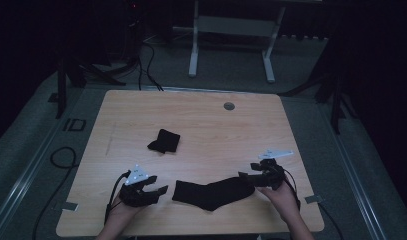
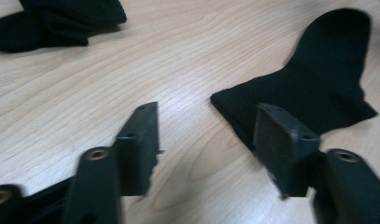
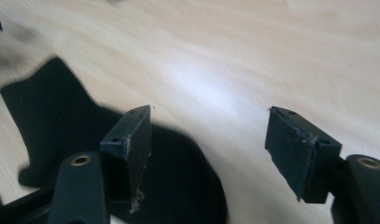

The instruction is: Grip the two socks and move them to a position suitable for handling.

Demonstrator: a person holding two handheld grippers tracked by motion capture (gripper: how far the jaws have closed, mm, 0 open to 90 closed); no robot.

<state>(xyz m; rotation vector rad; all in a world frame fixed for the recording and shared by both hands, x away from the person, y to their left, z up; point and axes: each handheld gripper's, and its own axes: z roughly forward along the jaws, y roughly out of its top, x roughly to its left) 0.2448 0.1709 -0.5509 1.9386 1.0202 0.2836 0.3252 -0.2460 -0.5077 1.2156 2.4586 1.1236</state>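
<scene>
A flat black sock [image 1: 213, 193] is lying at the table's [image 1: 201, 120] near edge, a bunched sock [image 1: 164, 141] beyond it. The left gripper [image 1: 158, 190] and right gripper [image 1: 245, 176] are flanking the flat sock, jaws spread, gripping nothing.

Black sock [image 1: 213, 192] flat near front edge; second black sock [image 1: 164, 141] bunched mid-table.

Beyond the wooden table

A white frame [image 1: 231, 37] stands at twelve o'clock; black cables [image 1: 146, 62] trail at eleven.
</scene>
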